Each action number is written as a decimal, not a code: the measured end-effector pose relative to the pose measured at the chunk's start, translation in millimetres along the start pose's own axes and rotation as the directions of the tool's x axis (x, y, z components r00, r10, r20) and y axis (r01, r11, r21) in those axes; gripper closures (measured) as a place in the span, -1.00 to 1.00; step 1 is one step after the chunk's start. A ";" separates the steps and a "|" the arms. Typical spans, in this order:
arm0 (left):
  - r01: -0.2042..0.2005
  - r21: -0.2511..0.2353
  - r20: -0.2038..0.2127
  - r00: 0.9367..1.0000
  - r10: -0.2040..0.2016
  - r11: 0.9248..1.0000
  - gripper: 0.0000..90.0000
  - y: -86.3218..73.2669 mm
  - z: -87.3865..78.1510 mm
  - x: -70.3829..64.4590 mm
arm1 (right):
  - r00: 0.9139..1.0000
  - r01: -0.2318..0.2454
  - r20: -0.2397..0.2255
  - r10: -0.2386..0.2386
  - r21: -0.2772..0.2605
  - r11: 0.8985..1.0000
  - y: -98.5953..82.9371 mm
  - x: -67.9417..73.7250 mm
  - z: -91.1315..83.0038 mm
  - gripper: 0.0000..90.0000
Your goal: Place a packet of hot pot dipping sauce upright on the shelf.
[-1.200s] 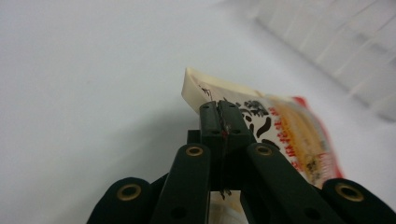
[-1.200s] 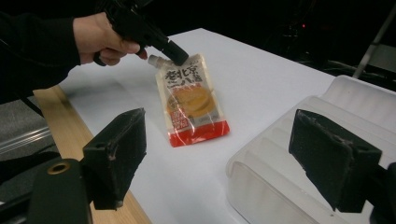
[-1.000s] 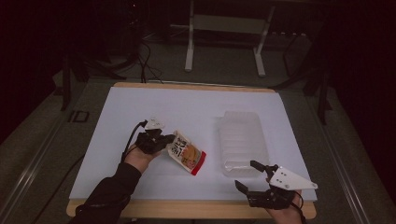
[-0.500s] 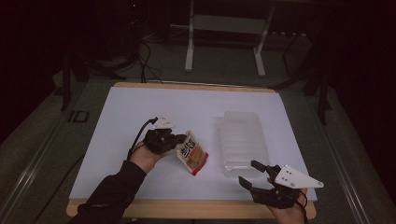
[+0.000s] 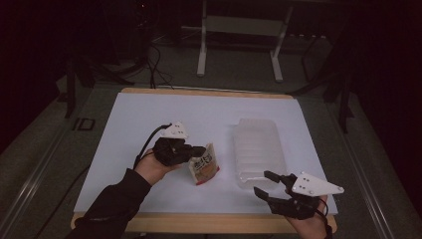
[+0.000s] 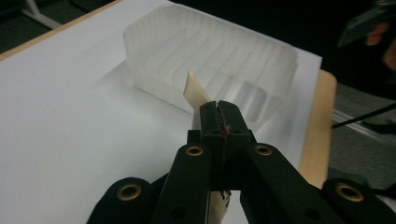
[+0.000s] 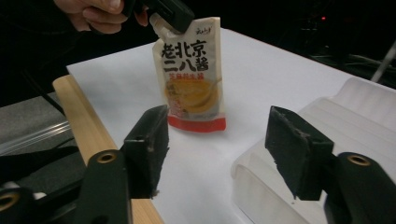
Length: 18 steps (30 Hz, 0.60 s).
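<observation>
A cream sauce pouch (image 5: 204,169) with black characters and a red bottom band hangs upright by its top corner from my left gripper (image 5: 201,149), which is shut on it; its base is at the white sheet. In the right gripper view the same pouch (image 7: 194,74) stands straight ahead. The left gripper view has my jaws (image 6: 218,106) pinched on the pouch's edge (image 6: 195,89). A translucent ribbed plastic tray (image 5: 257,149) lies to the pouch's right. My right gripper (image 5: 266,183) stands open at the tray's near end, with nothing between its fingers.
The white sheet (image 5: 149,119) covers a wooden table whose front edge (image 5: 199,222) runs under both hands. Cables and a metal stand's legs (image 5: 239,45) lie on the dark floor beyond. Bare sheet spreads behind and left of the pouch.
My left gripper has carried the pouch rightward, nearer the tray, and turned it from tilted to upright. The right gripper has shifted slightly right.
</observation>
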State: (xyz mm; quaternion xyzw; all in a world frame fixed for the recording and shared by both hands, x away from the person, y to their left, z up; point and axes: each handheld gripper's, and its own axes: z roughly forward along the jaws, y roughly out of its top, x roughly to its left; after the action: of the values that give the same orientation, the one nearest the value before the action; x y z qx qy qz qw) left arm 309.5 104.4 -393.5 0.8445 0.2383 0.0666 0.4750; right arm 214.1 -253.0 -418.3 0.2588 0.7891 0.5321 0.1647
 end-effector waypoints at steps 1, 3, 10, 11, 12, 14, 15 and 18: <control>-0.007 0.002 0.023 1.000 0.007 1.000 1.00 1.6 -3.6 -0.3 | 1.000 0.005 -0.009 -0.005 0.001 1.000 1.5 -1.4 0.8 -0.11; -0.027 0.001 0.045 0.999 0.027 1.000 1.00 2.9 -6.3 -2.0 | 1.000 0.015 -0.017 -0.015 0.006 1.000 4.6 -3.4 2.2 -0.09; -0.080 -0.015 0.129 0.988 0.082 0.997 1.00 5.5 -14.4 -4.4 | 0.988 0.130 -0.085 -0.130 0.000 0.991 19.3 -7.4 12.2 0.06; -0.090 -0.018 0.149 0.985 0.092 0.996 1.00 5.5 -15.5 -4.8 | 0.984 0.151 -0.096 -0.151 -0.012 0.989 21.8 -7.5 13.4 0.06; -0.090 -0.018 0.149 0.985 0.092 0.996 1.00 5.5 -15.5 -4.8 | 0.984 0.151 -0.096 -0.151 -0.012 0.989 21.8 -7.5 13.4 0.06; -0.108 -0.018 0.174 0.979 0.110 0.994 1.00 5.8 -17.3 -6.7 | 0.967 0.212 -0.142 -0.213 -0.020 0.977 29.7 -7.4 18.8 0.07; -0.110 -0.018 0.181 0.977 0.111 0.994 1.00 6.0 -17.6 -7.4 | 0.959 0.234 -0.159 -0.233 -0.019 0.972 32.2 -7.2 21.0 0.08; -0.121 -0.018 0.211 0.970 0.122 0.993 1.00 6.1 -18.3 -9.2 | 0.946 0.272 -0.183 -0.268 -0.005 0.962 40.7 -7.6 28.1 0.14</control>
State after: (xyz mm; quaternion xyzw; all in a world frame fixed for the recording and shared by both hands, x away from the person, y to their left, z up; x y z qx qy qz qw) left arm 297.3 111.5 -377.4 0.8586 0.1341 0.0057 0.4949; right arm 244.8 -224.1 -391.4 0.1002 0.8344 0.5177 0.1605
